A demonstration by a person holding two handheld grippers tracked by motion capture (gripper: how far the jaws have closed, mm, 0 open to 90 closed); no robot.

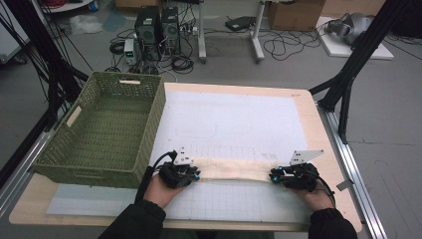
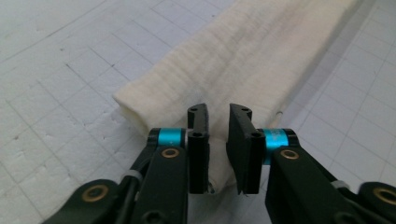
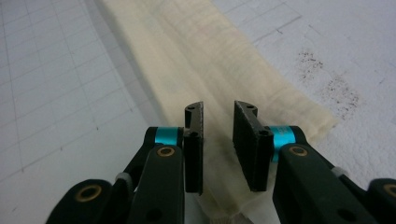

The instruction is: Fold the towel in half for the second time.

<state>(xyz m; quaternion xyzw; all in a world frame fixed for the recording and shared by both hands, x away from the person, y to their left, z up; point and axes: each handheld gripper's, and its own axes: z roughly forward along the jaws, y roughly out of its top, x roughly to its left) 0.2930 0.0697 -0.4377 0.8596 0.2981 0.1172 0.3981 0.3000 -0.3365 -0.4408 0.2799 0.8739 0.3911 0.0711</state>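
Left gripper and right gripper held low in frame, fingers parted over opposite ends of a cream folded cloth strip, laid across the gridded white surface, green woven basket placed upper left.

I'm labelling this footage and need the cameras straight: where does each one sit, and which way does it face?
High view: above the person's side, looking forward and down at the table, green basket and both hands.
Left gripper view: rides the left claw, looking along its open jaws over one end of the folded cream cloth.
Right gripper view: rides the right claw, over the other end.
All share the cloth.
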